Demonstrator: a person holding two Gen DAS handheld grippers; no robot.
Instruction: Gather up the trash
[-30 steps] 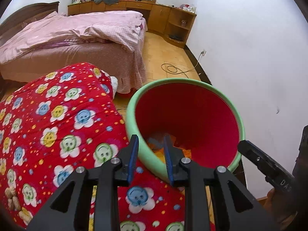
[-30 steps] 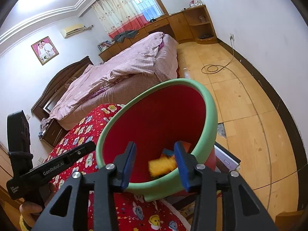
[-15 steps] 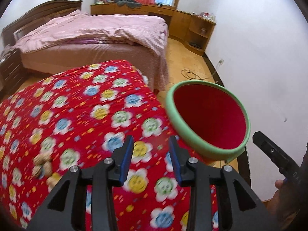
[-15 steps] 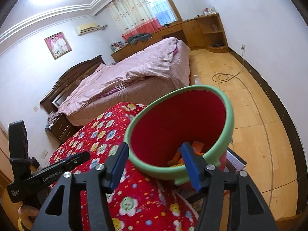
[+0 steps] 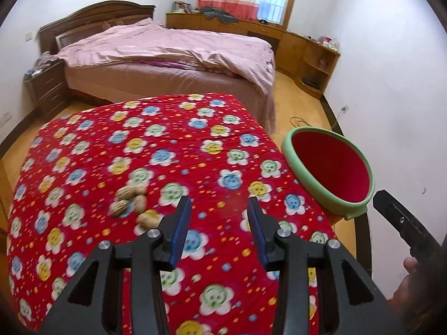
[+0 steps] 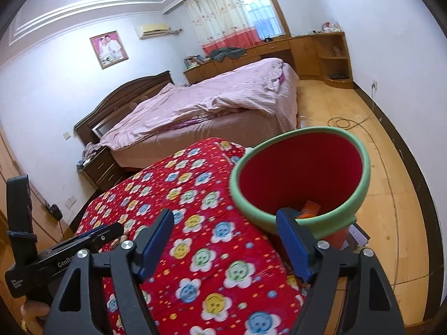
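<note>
A red bin with a green rim (image 5: pixel 329 167) (image 6: pixel 301 173) stands off the right edge of a table under a red flowered cloth (image 5: pixel 167 153) (image 6: pixel 195 237). Orange and yellow scraps (image 6: pixel 308 209) lie at its bottom. Several walnuts (image 5: pixel 132 203) sit on the cloth, left of and just beyond my left gripper (image 5: pixel 220 220). Its jaws are opening with nothing between them. My right gripper (image 6: pixel 225 234) hovers over the cloth, left of the bin, jaws opening wide and empty. Its tip (image 5: pixel 402 223) shows at the right of the left wrist view.
A bed with a pink cover (image 5: pixel 167 55) (image 6: pixel 209 103) lies beyond the table. A wooden desk and shelves (image 5: pixel 304 50) line the far wall. A nightstand (image 5: pixel 46 89) is at the left. A cable (image 6: pixel 346 122) lies on the wooden floor.
Both grippers have drawn back from over the bin toward the cloth and opened wider. The yellow scrap seen between the right fingers fell into the bin. The walnuts came into the left view.
</note>
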